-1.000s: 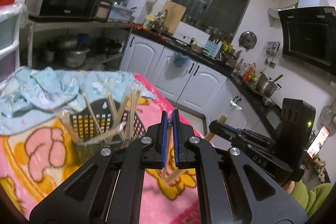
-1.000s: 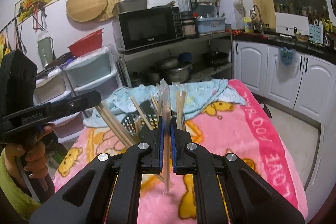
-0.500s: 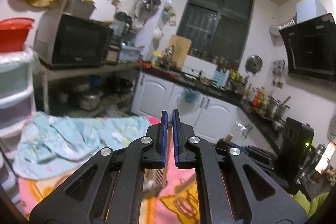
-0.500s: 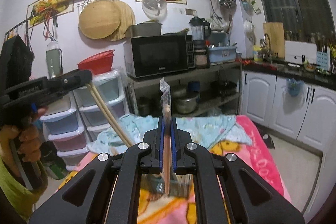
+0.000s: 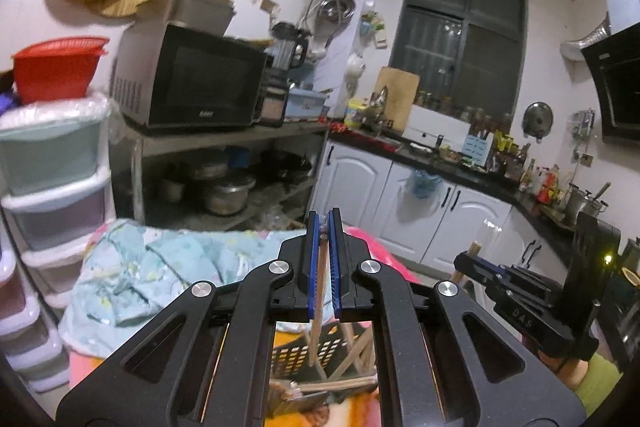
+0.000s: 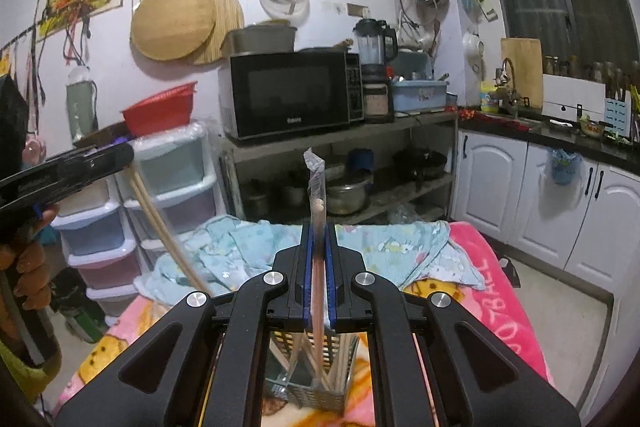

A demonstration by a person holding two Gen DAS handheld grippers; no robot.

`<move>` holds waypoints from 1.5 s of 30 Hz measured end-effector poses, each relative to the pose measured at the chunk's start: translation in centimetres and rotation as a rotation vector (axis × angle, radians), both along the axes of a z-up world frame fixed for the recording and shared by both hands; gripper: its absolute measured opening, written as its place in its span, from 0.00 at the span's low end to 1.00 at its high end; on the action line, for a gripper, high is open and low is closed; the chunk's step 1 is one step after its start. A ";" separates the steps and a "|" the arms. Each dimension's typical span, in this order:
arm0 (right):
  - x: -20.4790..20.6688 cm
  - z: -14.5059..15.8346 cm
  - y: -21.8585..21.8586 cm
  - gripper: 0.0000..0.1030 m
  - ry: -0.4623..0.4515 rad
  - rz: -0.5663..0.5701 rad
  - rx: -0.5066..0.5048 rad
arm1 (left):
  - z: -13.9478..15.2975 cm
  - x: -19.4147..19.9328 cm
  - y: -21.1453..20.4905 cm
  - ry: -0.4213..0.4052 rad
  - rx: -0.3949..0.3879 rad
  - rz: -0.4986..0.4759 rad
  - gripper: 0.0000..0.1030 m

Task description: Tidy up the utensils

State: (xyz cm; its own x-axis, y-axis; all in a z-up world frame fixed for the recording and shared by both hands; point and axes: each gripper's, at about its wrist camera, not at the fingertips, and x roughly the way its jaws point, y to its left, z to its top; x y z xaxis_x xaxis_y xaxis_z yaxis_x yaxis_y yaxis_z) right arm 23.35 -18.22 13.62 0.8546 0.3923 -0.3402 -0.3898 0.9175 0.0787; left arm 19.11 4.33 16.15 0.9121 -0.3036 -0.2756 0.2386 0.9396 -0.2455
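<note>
My left gripper [image 5: 324, 223] is shut on a wooden chopstick [image 5: 319, 303] that hangs down toward a black mesh utensil basket [image 5: 316, 351] holding several chopsticks. My right gripper [image 6: 319, 227] is shut on a plastic-wrapped chopstick [image 6: 317, 195], held upright above the same basket [image 6: 320, 383]. The left gripper shows at the left of the right wrist view [image 6: 68, 167] with its chopstick [image 6: 160, 227] slanting down. The right gripper shows at the right of the left wrist view [image 5: 516, 291].
The basket stands on a pink cartoon blanket [image 6: 496, 291] with a light blue cloth [image 6: 400, 247] bunched at its far end. Plastic drawers [image 6: 176, 187], a shelf with a microwave [image 6: 288, 95] and white cabinets [image 6: 560, 203] lie beyond.
Both grippers have risen and tilted up, each with its chopstick still gripped. The basket has dropped to the bottom of both views.
</note>
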 end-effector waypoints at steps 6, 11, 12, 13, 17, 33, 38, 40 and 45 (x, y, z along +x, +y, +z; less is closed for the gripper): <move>1.3 -2.3 0.6 0.44 0.065 0.002 -0.003 | -2.9 0.9 0.6 0.059 -0.028 0.018 0.22; 0.6 -3.3 -0.1 0.54 0.099 -0.008 0.034 | -3.9 0.4 1.3 0.098 -0.045 0.034 0.53; 0.4 -3.5 -0.4 0.57 0.106 -0.011 0.039 | -4.0 0.2 1.5 0.105 -0.052 0.038 0.58; 0.2 -3.6 -0.6 0.59 0.112 -0.012 0.045 | -4.0 -0.1 1.7 0.109 -0.060 0.043 0.68; -0.9 -4.2 -1.4 0.64 0.137 -0.023 0.046 | -4.0 -1.5 2.1 0.105 -0.077 0.051 0.89; -8.4 -5.4 -3.7 0.90 0.091 -0.038 0.003 | -8.5 -6.8 0.5 0.232 -0.018 0.113 0.90; -10.1 -6.0 -4.0 0.92 0.084 -0.030 -0.004 | -10.9 -8.4 -0.6 0.262 0.016 0.134 0.90; -10.7 -6.2 -3.9 0.93 0.081 -0.028 -0.007 | -11.7 -8.9 -0.8 0.268 0.026 0.146 0.90; -12.2 -7.4 -3.6 0.93 0.073 -0.019 -0.016 | -13.2 -9.9 -1.2 0.274 0.033 0.154 0.90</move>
State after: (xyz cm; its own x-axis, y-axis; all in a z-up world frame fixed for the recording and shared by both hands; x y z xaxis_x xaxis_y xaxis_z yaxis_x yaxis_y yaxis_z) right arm 11.13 -21.78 6.21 0.8346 0.3699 -0.4082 -0.3657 0.9262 0.0915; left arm 9.24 3.12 2.94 0.8369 -0.1544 -0.5252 0.0217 0.9680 -0.2500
